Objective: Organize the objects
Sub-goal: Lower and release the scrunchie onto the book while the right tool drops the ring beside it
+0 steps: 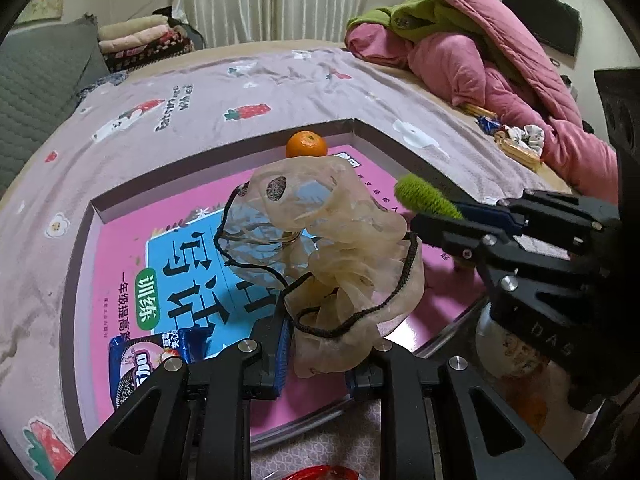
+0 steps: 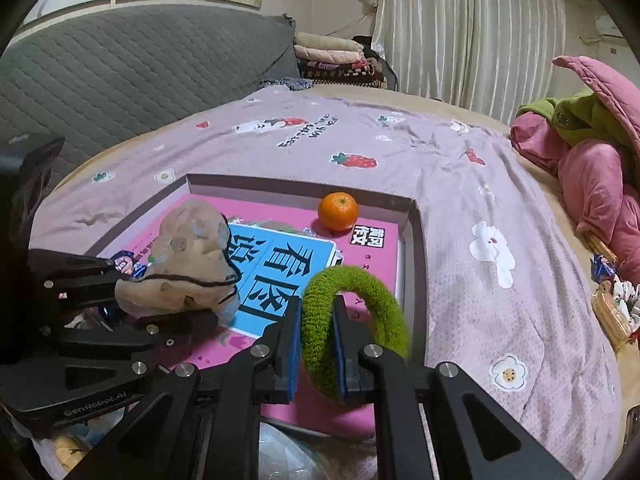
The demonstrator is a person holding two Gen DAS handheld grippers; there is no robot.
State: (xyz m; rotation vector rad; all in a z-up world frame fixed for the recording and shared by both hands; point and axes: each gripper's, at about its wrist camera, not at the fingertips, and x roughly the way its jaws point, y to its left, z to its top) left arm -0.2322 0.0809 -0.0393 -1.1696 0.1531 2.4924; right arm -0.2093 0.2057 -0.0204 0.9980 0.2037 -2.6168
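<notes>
Between the blue pads of the left claw [image 1: 316, 364] hangs a sheer beige organza drawstring pouch with a black cord [image 1: 340, 248], crumpled and puffed up above the fingers. The pads sit close together with only the thin fabric pinched between them. The pouch is held over a shallow, open cardboard box with low pale walls [image 1: 352, 130], which lies on the bed near its front edge.

Inside the box lies a pink workbook with a blue title panel and large Chinese characters [image 1: 188, 276], covering most of the bottom. A small round orange tangerine [image 1: 306, 144] rests on the book against the box's far wall. At the box's near left corner lies a blue cookie packet [image 1: 156, 356], partly hidden by the claw's finger.

The right claw [image 2: 316, 344] is clamped fully onto a fuzzy green knitted hair ring [image 2: 356, 312]; the pads squeeze one side of the ring flat while the rest loops out to the right, above the box's near right part.

A lilac bedsheet printed with strawberries and flowers [image 1: 240, 88] covers the bed. At the far right corner is a heap of pink quilt [image 1: 480, 60] and green cloth [image 1: 412, 20]. Near the right edge lie a few wrapped snacks [image 2: 604, 268].
</notes>
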